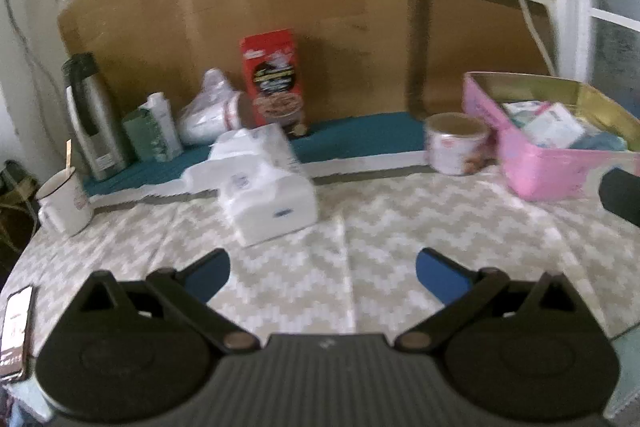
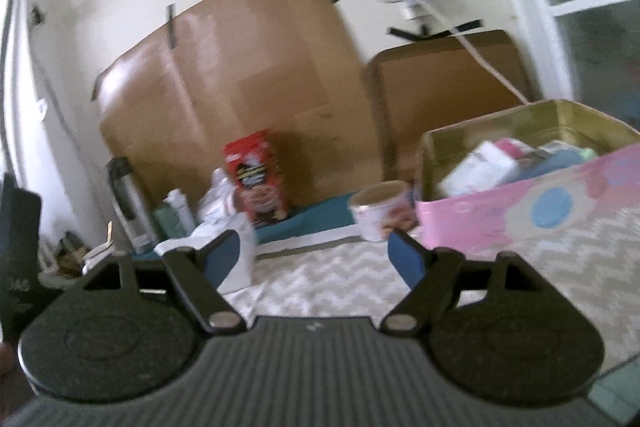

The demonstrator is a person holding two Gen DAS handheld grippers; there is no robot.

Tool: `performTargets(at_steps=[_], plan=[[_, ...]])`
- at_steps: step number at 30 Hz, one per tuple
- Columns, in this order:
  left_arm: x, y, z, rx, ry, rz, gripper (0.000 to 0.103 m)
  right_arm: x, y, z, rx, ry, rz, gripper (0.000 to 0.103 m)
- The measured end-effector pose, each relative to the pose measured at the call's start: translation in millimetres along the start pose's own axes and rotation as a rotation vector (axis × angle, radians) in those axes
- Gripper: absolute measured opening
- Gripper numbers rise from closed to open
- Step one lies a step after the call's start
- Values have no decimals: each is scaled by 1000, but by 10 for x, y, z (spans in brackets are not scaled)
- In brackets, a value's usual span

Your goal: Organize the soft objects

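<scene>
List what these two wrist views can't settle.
- Left wrist: print on the white tissue packs and red box, lost to blur.
- Both views: what fills the pink box; its wall and blur hide most.
- Left wrist: phone cut off by the frame edge.

Setting: lived-in home room, not lab or shop. Evidence: counter [image 1: 380,227] covered with chevron-print cloth; red cereal box [image 1: 273,79], steel thermos [image 1: 90,115], mug [image 1: 66,201] and open tin [image 1: 456,143] standing on it; pink storage box [image 1: 552,167] holding mixed household packets; cardboard sheets [image 1: 240,19] taped to plain painted wall; phone [image 1: 16,331] at counter edge.
</scene>
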State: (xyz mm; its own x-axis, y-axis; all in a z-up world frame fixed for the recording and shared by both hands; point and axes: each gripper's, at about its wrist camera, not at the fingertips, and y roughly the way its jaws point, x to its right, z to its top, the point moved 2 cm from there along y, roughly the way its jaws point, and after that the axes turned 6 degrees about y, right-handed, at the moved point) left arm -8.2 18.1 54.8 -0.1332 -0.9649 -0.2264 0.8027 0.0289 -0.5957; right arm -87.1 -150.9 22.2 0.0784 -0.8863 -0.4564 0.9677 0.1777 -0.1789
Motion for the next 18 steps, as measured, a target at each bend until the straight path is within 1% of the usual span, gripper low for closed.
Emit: performTargets(at_steps=[4, 10, 18], plan=[[113, -47, 12, 11, 20, -38, 103, 115, -81, 0, 18, 29, -26, 84], [242, -80, 29, 14, 42, -71, 103, 134, -100, -4, 19, 31, -29, 84], [410, -97, 64, 31, 80, -132, 103, 214, -198, 32, 58, 36, -50, 84]])
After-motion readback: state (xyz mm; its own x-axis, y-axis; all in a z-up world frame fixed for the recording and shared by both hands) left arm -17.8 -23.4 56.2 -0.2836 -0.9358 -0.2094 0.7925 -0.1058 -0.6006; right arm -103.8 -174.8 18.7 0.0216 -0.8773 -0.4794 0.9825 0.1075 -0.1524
